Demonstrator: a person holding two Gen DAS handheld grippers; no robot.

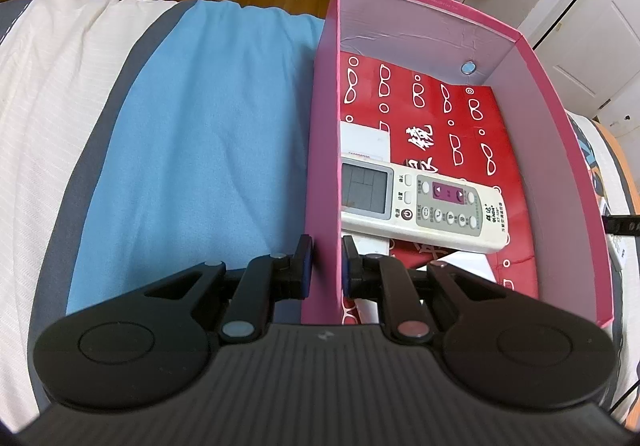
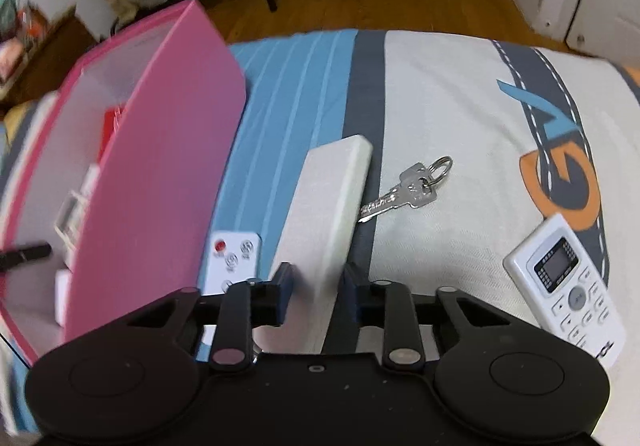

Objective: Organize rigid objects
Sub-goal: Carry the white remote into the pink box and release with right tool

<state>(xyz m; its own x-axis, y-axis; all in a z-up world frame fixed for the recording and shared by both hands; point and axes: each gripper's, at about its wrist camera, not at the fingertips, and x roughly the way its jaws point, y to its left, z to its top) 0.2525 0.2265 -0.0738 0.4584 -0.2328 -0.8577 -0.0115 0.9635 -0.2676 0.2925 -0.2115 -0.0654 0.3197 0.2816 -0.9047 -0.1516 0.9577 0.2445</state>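
The left tool (image 1: 327, 266) straddles the near left wall of the pink box (image 1: 326, 149), one pad outside and one inside, closed on the thin wall so that it grips it. Just past it inside the box, a white air-conditioner remote (image 1: 420, 203) lies across a red bag printed with white glasses (image 1: 452, 117). The right tool (image 2: 316, 292) is clamped around the near end of a long white block (image 2: 332, 201), which stretches away from it over the bed (image 2: 440, 93). Left of that tool a small white remote with a red button (image 2: 234, 258) lies flat beside the box's outer wall. To the right, near the tool, rests a white remote with a small screen (image 2: 568, 286); farther off, just beyond the block's side, lie keys on a ring (image 2: 412, 185).
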